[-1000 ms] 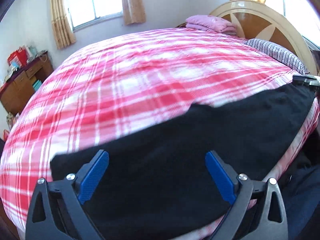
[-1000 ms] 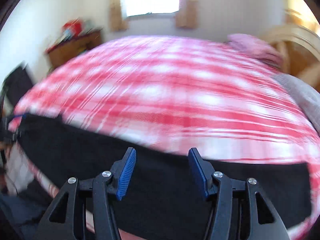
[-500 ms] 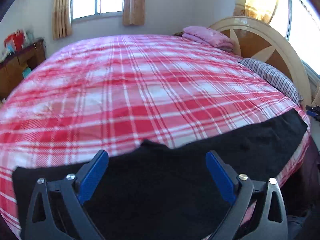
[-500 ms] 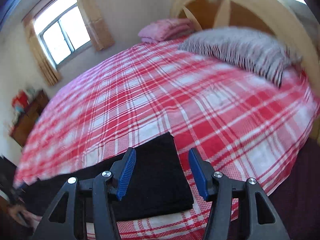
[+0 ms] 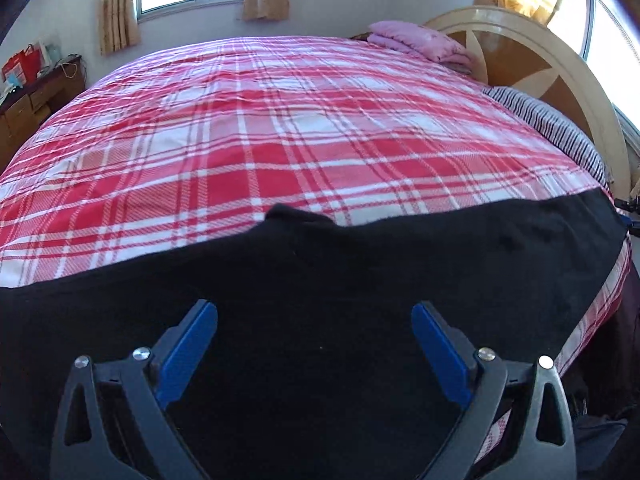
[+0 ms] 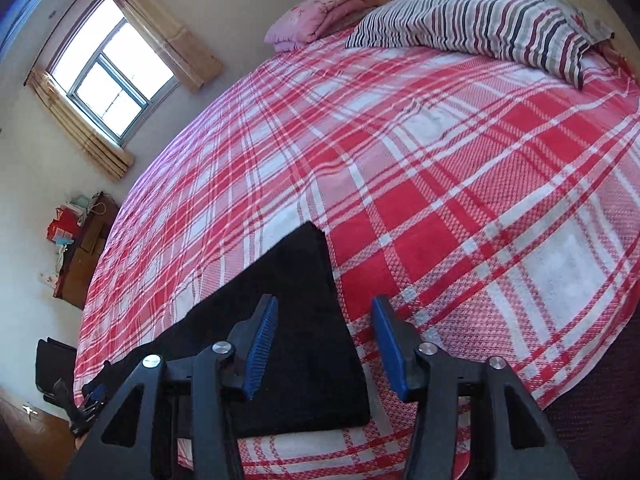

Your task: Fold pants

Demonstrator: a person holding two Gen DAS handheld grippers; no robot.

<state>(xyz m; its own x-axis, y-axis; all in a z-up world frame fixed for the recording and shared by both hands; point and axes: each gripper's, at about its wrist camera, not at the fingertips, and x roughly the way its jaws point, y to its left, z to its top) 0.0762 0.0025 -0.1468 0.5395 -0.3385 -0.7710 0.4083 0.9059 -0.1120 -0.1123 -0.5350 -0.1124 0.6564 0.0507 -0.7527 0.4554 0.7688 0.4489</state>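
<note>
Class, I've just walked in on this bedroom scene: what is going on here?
A person holding a tool in each hand is folding black pants laid flat along the near edge of a red plaid bed. The left tool hovers open over the middle. The right tool, its jaws just narrowing but gripping nothing, straddles the pants' end edge.

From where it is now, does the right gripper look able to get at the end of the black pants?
Probably yes. The right gripper, its jaws just closing but with nothing between them, sits over the black pants' end edge on the plaid bedspread. Nothing lies in the way.
</note>
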